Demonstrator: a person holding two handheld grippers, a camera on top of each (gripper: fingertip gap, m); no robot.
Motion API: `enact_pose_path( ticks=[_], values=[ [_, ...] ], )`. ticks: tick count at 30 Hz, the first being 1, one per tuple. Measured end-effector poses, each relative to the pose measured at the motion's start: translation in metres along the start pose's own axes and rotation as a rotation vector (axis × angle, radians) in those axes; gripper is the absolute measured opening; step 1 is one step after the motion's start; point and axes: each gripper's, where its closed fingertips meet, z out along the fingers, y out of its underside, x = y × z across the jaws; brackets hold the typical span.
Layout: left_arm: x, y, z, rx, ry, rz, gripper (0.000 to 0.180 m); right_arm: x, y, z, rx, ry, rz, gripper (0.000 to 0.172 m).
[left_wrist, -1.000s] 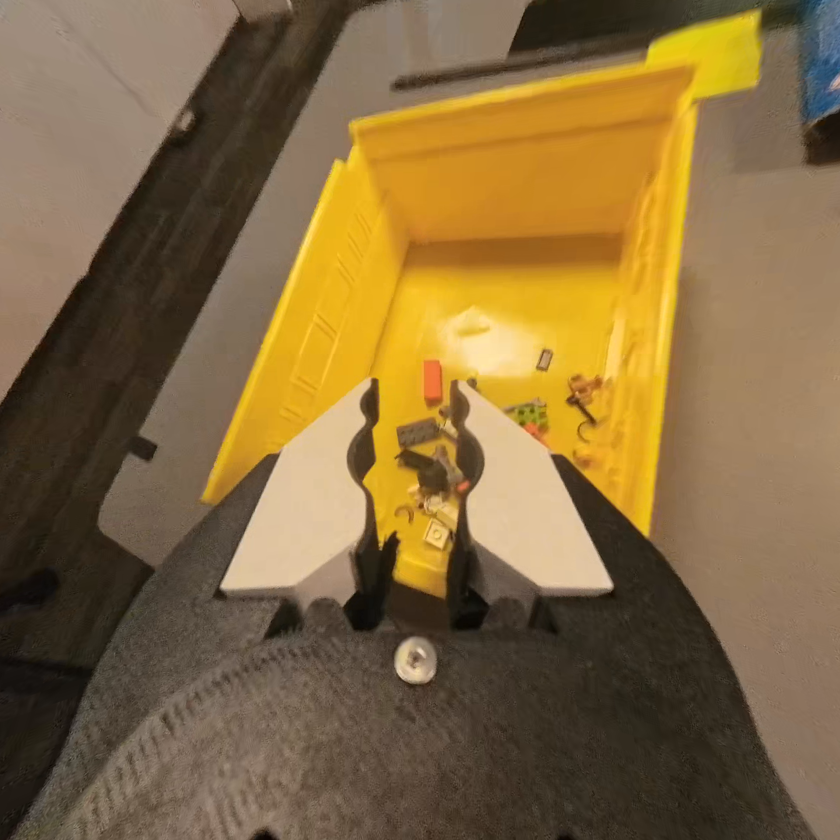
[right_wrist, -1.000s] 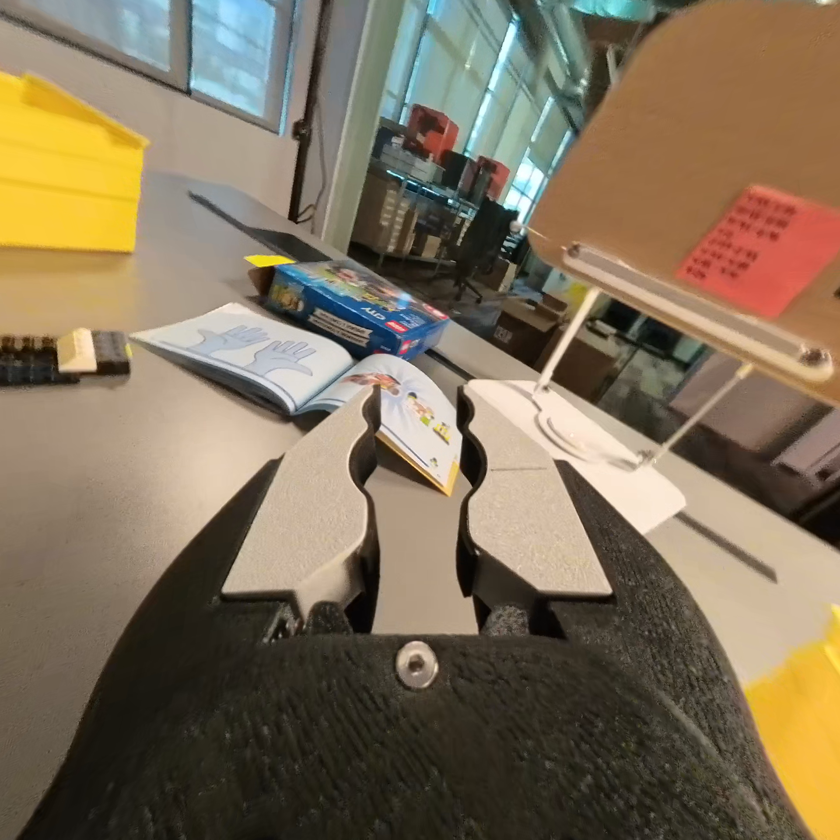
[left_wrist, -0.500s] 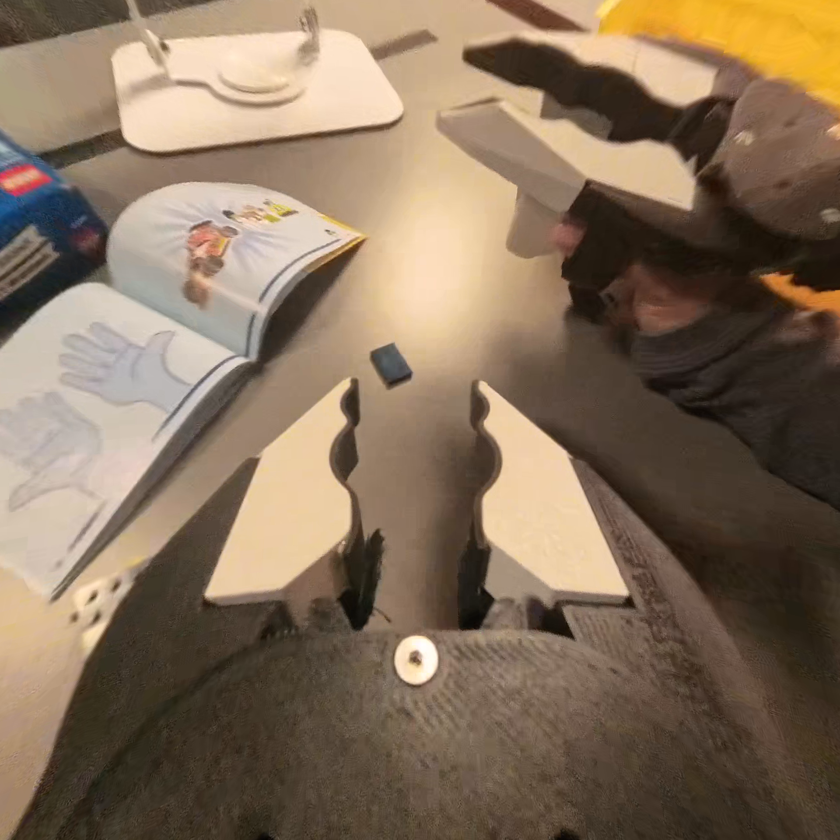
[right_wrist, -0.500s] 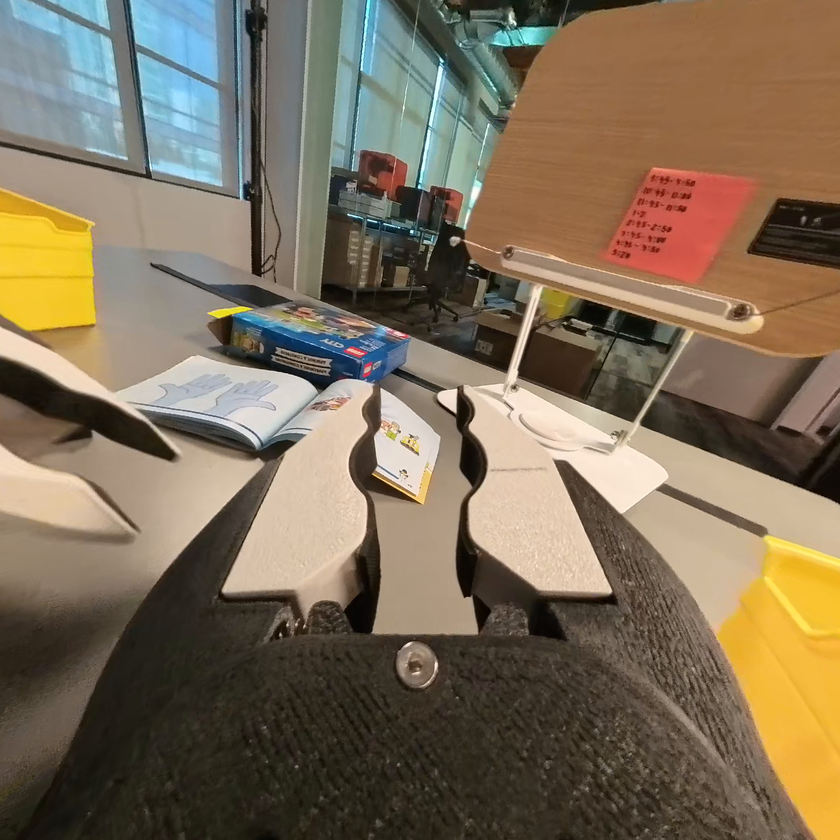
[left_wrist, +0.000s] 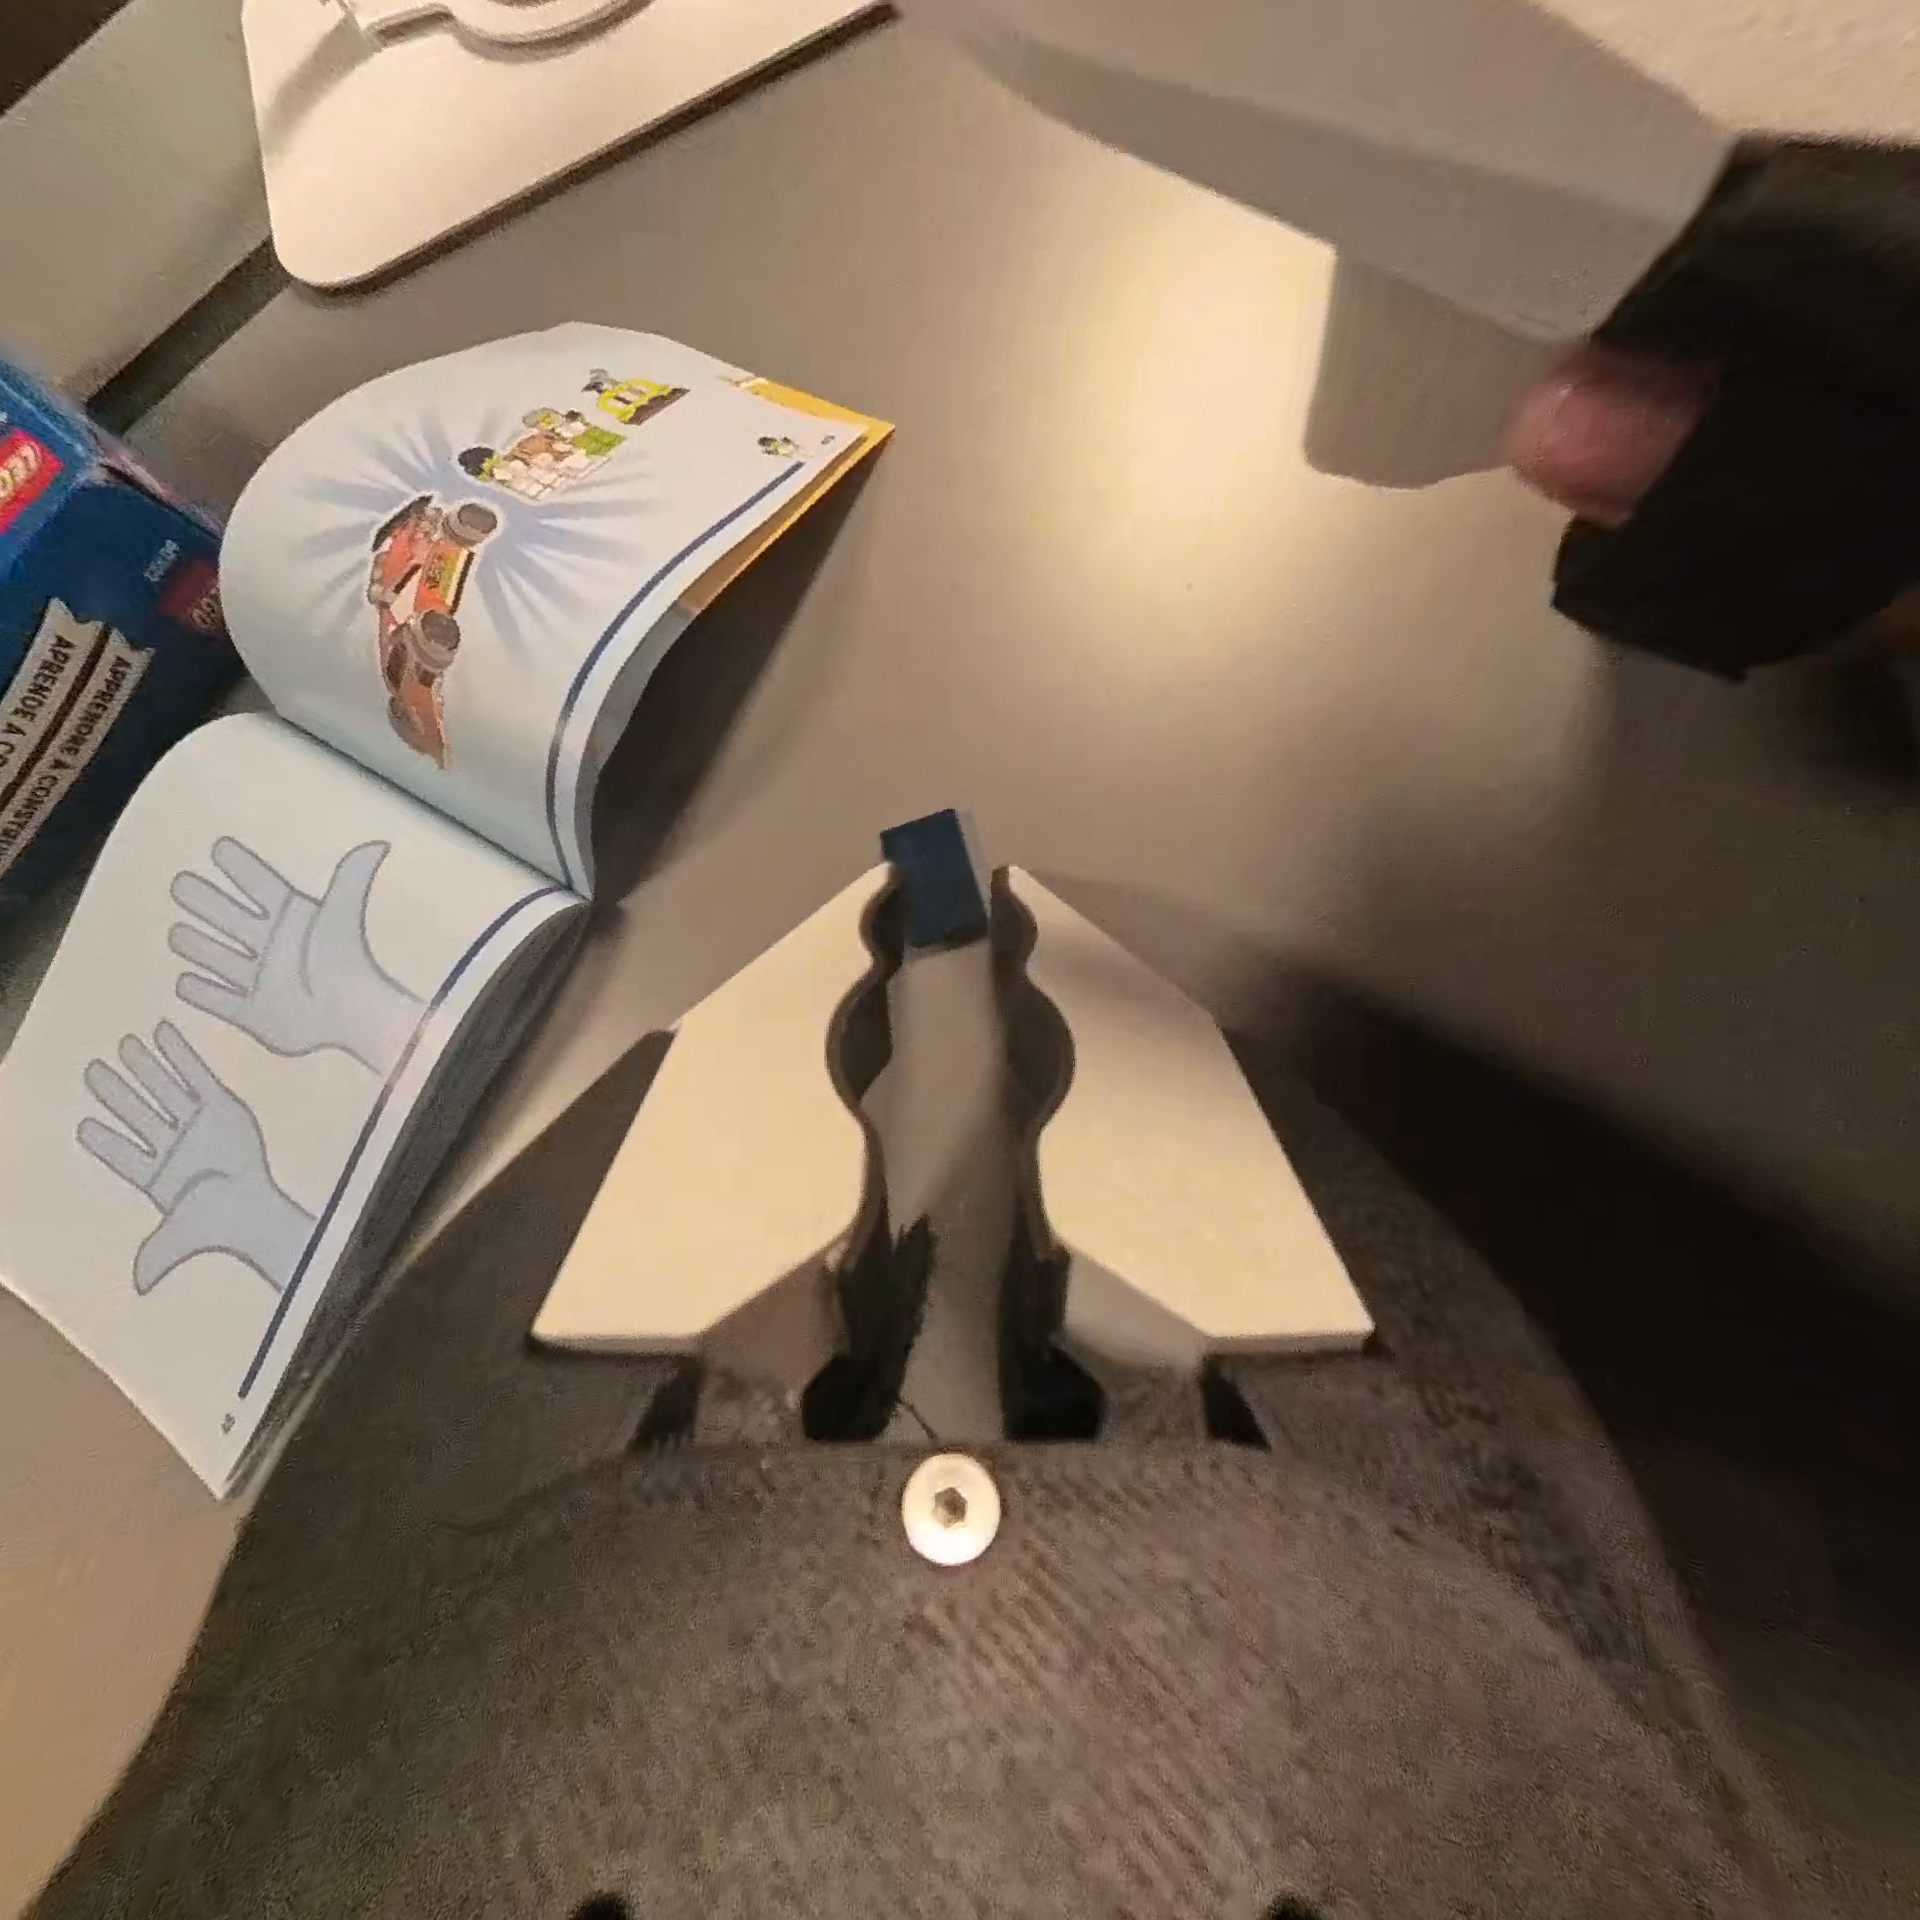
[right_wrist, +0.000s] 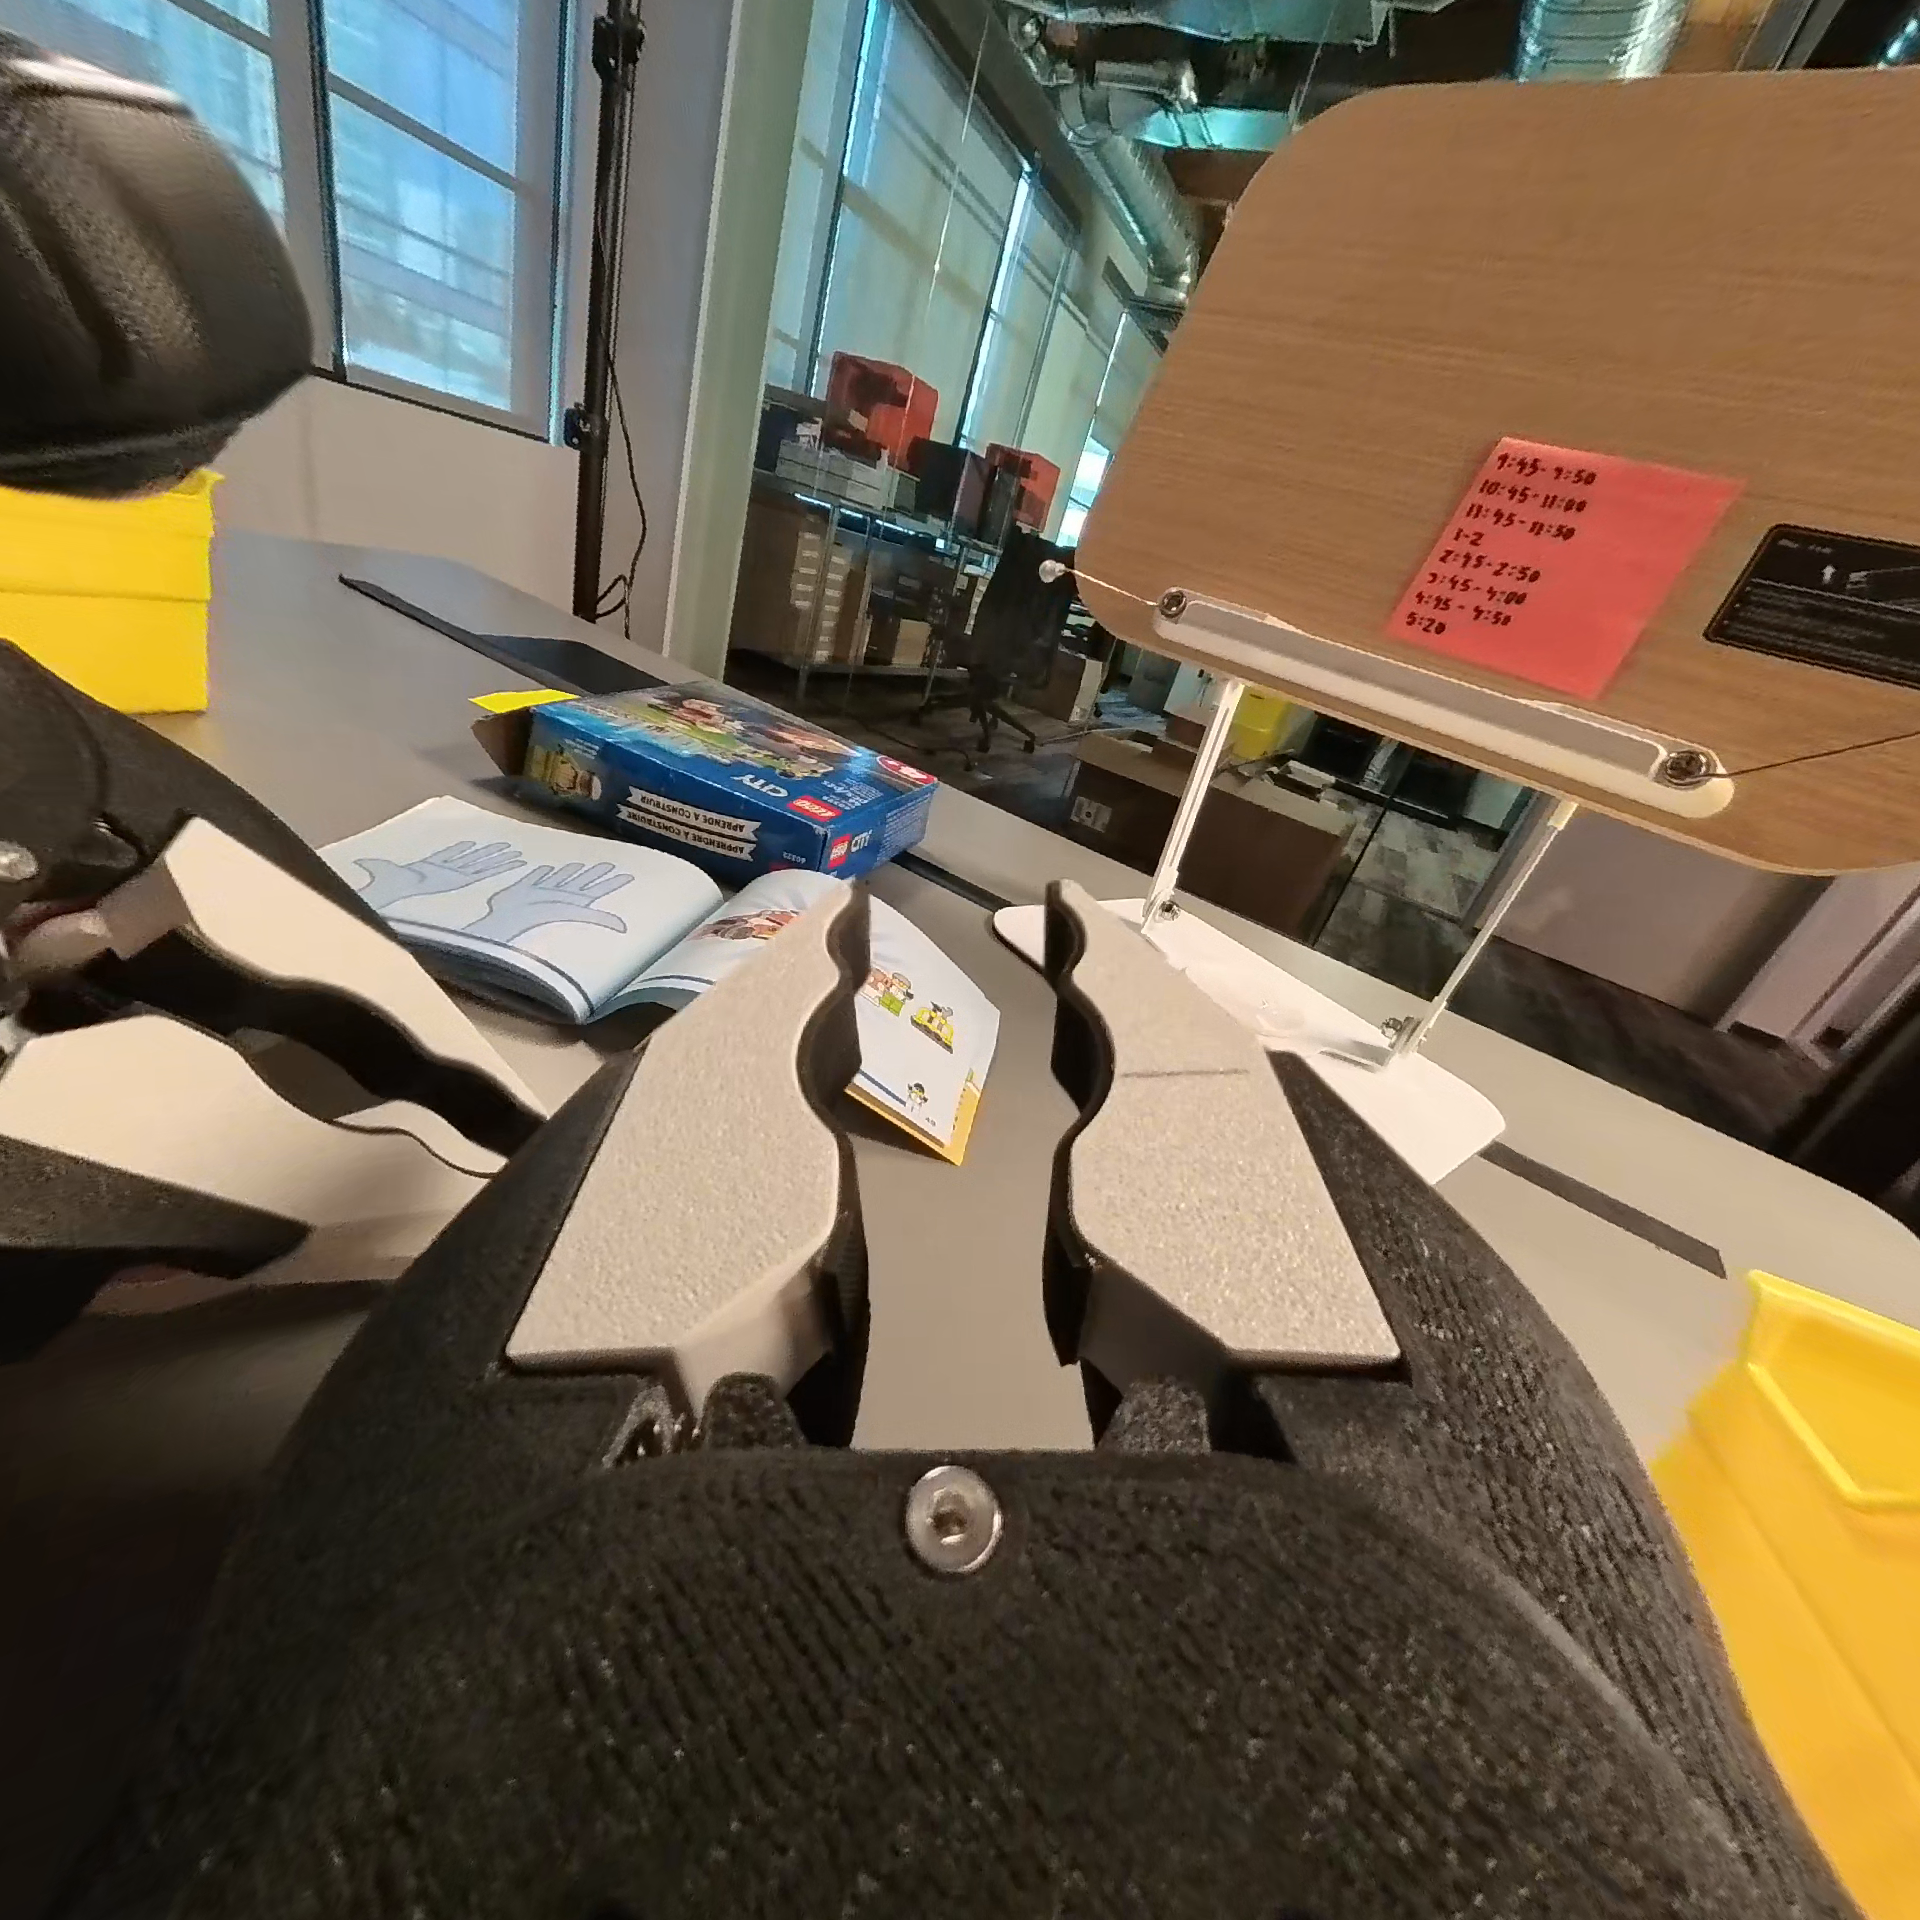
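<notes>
In the left wrist view my left gripper (left_wrist: 935, 888) is low over the grey table (left_wrist: 1091, 582), shut on a small dark blue brick (left_wrist: 932, 862). The brick sits between the fingertips and sticks out a little past them. The left gripper also shows at the left edge of the right wrist view (right_wrist: 260, 1049). My right gripper (right_wrist: 951, 920) is open and empty, held above the table and pointing at an open instruction booklet (right_wrist: 540, 914). Its pale finger shows blurred at the upper right of the left wrist view (left_wrist: 1455, 312).
The booklet (left_wrist: 312, 935) lies just left of the brick, with a blue toy box (right_wrist: 727, 790) behind it. A white stand base (right_wrist: 1299, 1039) carries a tilted wooden board (right_wrist: 1507, 416) with a red note. Yellow bins stand at the right (right_wrist: 1818, 1507) and far left (right_wrist: 104, 603).
My left gripper swung from over the yellow bin to the table, opened wide near the blue brick, then came down and closed on it. The right gripper stayed open and only shifted slightly.
</notes>
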Motion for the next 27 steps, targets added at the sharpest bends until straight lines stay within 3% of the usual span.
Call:
enact_pose_path(
  ticks=[5,12,17,20,22,24,27],
  values=[
    [-0.004,0.002,-0.002,0.011,0.017,-0.057,0.028,-0.001,0.0,0.0,-0.001,-0.004,-0.006,0.032],
    [0.002,0.0,0.0,0.034,0.126,-0.15,0.015,-0.005,0.0,0.001,-0.001,-0.016,-0.035,0.03],
    [-0.013,0.0,-0.011,0.055,0.097,-0.151,0.014,-0.006,0.0,0.001,-0.003,-0.022,-0.045,0.03],
    [-0.053,-0.026,-0.064,0.25,0.032,-0.247,0.015,-0.007,0.0,0.001,-0.001,-0.024,-0.046,0.03],
    [-0.101,-0.031,-0.119,0.38,-0.12,-0.286,0.014,-0.007,0.0,0.001,0.0,-0.025,-0.044,0.029],
    [-0.157,-0.012,-0.18,0.421,-0.349,-0.315,0.014,-0.007,0.0,0.001,-0.001,-0.029,-0.045,0.028],
    [-0.225,0.055,-0.253,0.306,-0.631,-0.404,0.014,-0.009,0.0,0.002,-0.002,-0.035,-0.059,0.028]
  ],
)
